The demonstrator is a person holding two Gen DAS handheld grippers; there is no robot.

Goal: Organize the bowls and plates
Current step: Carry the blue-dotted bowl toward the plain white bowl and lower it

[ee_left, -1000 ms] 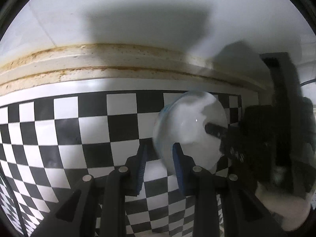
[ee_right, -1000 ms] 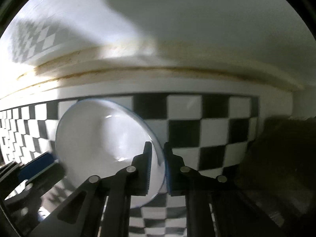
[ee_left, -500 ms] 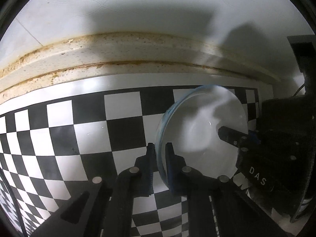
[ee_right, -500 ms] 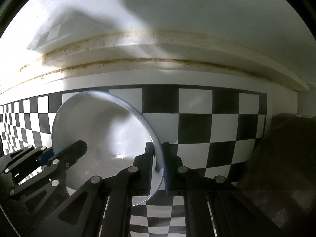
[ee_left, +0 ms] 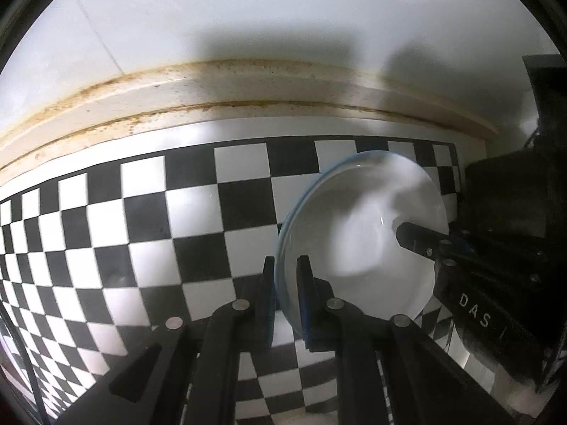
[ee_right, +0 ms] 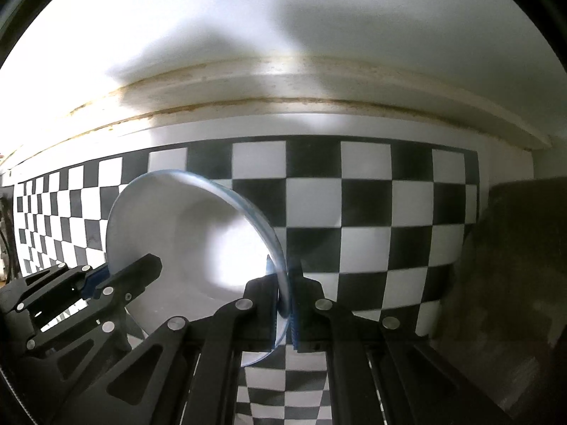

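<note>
Both grippers are pinching one white bowl by opposite sides of its blue-edged rim; the left gripper is clenching the rim's near-left edge, and the right gripper is clamping the far side, each with a pad inside and a pad outside; the bowl is hanging tilted over the checkered desk, apparently clear of it, near the stained back ledge. To carry it well, both hands should be travelling together at one height, since any pulling apart or twisting risks slipping the thin rim; setting it down level comes before either grip loosens.
</note>
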